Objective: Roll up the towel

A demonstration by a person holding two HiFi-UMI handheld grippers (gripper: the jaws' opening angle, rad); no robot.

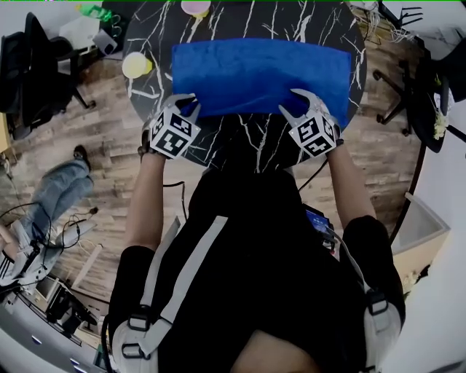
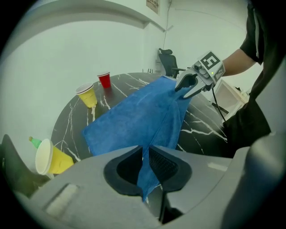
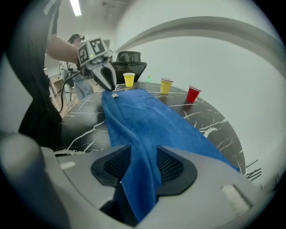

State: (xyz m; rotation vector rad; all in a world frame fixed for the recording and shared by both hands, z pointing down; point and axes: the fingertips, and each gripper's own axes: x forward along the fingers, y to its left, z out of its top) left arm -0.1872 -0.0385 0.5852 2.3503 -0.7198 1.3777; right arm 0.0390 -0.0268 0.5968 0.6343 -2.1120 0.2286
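A blue towel lies spread across the black marble table, its near edge lifted at both corners. My left gripper is at the near left corner; in the left gripper view its jaws are shut on a hanging fold of the towel. My right gripper is at the near right corner. In the right gripper view its jaws stand apart, with the towel draped loosely between the pads. Each gripper shows in the other's view: the right gripper and the left gripper.
A yellow cup and a red cup stand at the table's far left, and another yellow cup lies tipped. Office chairs flank the table on the wooden floor. A seated person's leg is at the left.
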